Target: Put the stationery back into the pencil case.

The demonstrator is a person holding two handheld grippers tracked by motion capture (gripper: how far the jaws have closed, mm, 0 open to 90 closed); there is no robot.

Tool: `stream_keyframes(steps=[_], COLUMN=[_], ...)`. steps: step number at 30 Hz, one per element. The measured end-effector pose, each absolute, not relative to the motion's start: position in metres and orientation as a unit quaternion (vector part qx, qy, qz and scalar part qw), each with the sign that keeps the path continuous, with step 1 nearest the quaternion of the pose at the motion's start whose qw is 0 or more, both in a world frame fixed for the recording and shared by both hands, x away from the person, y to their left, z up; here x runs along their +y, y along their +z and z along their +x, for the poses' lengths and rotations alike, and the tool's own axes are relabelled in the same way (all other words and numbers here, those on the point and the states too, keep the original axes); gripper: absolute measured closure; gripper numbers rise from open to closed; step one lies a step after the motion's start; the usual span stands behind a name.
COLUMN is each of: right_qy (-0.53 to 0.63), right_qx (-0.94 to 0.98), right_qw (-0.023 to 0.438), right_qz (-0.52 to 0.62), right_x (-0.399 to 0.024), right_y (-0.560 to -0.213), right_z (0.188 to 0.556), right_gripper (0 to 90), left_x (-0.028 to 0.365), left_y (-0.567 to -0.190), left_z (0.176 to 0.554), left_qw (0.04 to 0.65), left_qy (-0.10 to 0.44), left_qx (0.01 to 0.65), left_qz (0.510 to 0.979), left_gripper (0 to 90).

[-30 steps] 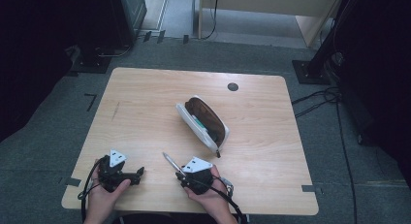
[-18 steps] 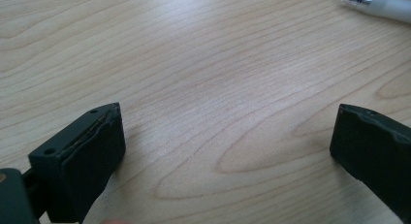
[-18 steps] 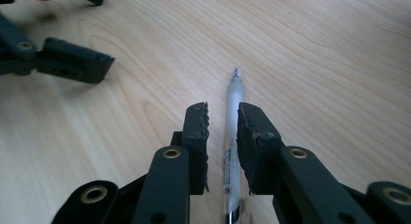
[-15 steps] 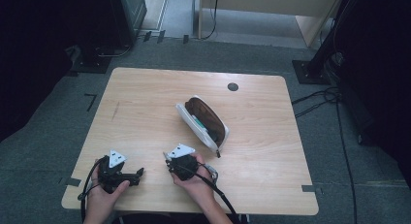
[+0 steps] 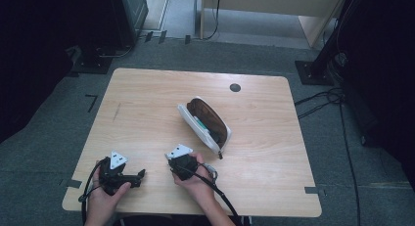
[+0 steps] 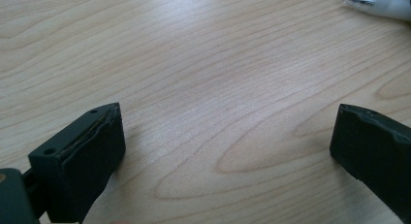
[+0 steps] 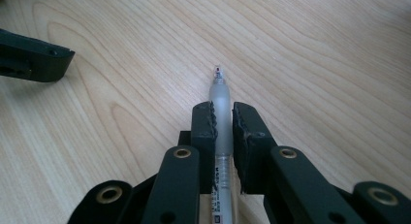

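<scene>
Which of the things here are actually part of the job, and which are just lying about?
Part of the job:
- pen, clamped in the right tongs
- open pencil case, pens inside
- left tongs, open, resting nearby

Just there:
- wooden table
- round dark cap in the tabletop
- cables on the floor

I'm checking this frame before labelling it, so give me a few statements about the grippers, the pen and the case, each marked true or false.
1. The right gripper is shut on the pen. True.
2. The left gripper holds the pen. False: its jaws stand open over bare table.
3. The pencil case lies open. True.
4. The pencil case is off the table. False: it lies on it.
5. The pen's tip sticks out past the right gripper's jaws. True.
</scene>
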State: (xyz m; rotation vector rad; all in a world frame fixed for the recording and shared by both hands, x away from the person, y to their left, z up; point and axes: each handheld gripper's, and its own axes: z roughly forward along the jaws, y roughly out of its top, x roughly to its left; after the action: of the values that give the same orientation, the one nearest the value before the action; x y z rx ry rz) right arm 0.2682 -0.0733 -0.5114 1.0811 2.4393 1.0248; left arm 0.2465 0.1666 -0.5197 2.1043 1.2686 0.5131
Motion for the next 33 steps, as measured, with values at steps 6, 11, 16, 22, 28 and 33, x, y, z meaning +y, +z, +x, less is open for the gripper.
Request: stream_keyframes(steps=[6, 11, 16, 22, 28, 33], right_qy=[0.359, 0.374, 0.39, 0.412, 0.426, 0.442], right_qx=[0.841, 0.833, 0.822, 0.806, 0.794, 0.785], right_qw=[0.15, 0.152, 0.162, 0.17, 0.172, 0.174], right_qz=[0.377, 0.379, 0.383, 0.389, 0.399, 0.397], right_x=[-0.079, -0.086, -0.096, -0.11, -0.129, -0.147], right_y=[-0.511, -0.505, -0.494, -0.475, -0.459, -0.444], right_z=[0.264, 0.261, 0.259, 0.255, 0.251, 0.245], right_gripper=[80.6, 80.7, 80.7, 80.7, 80.7, 80.7], left_x=[0.167, 0.167, 0.167, 0.167, 0.166, 0.167], left_y=[-0.52, -0.52, -0.52, -0.52, -0.52, -0.52], left_z=[0.246, 0.247, 0.246, 0.246, 0.246, 0.247], left_qw=[0.31, 0.31, 0.31, 0.31, 0.311, 0.31], left_qy=[0.194, 0.194, 0.194, 0.194, 0.194, 0.194], left_qx=[0.48, 0.48, 0.48, 0.48, 0.481, 0.48], left_qz=[0.797, 0.797, 0.797, 0.797, 0.796, 0.797], left_gripper=[0.0, 0.0, 0.0, 0.0, 0.0, 0.0])
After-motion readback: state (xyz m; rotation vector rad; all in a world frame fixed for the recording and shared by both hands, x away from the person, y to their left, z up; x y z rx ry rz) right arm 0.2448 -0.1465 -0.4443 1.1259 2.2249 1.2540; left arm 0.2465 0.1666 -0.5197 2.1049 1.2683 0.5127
